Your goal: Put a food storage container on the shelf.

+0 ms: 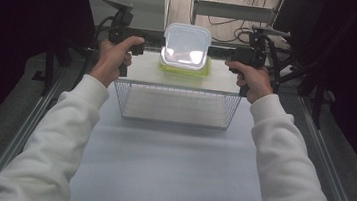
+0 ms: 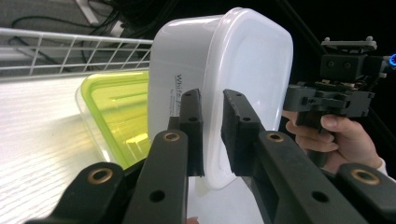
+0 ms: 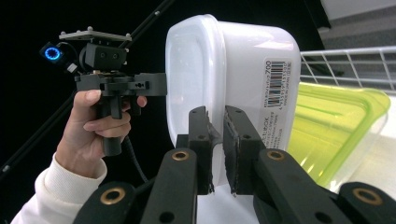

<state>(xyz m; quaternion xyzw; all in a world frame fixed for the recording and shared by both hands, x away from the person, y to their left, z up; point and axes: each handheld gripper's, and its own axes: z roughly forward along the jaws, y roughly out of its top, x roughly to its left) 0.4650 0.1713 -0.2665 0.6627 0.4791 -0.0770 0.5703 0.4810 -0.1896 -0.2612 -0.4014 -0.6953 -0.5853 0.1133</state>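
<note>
The person has both claws clamped on a white translucent plastic food box with its lid on (image 1: 186, 46), one at each side. The left claw (image 2: 212, 133) pinches the box's rim edge between its black pads, and the right claw (image 3: 217, 149) does the same on the opposite rim, so the box hangs between the two hands, clear of the white tabletop (image 1: 169, 165). From above it sits in the air over the far end of the tabletop, just beyond the far wall of a white wire basket (image 1: 176, 105), and directly over a second container, a clear plastic box with a lime-green lid (image 1: 183, 70) that rests on the surface beneath it.

As for progress, I'd judge the pick-up finished: the grip looks firm on both sides and the white box is plainly lifted off whatever carried it, apart from the green-lidded one below. What seems left is the carrying and the setting down. The wire basket stands bare inside and right next to the load, so it looks the likely place for the box, though I can't be sure of that. The green-lidded box is untouched and would remain to be dealt with afterwards.
</note>
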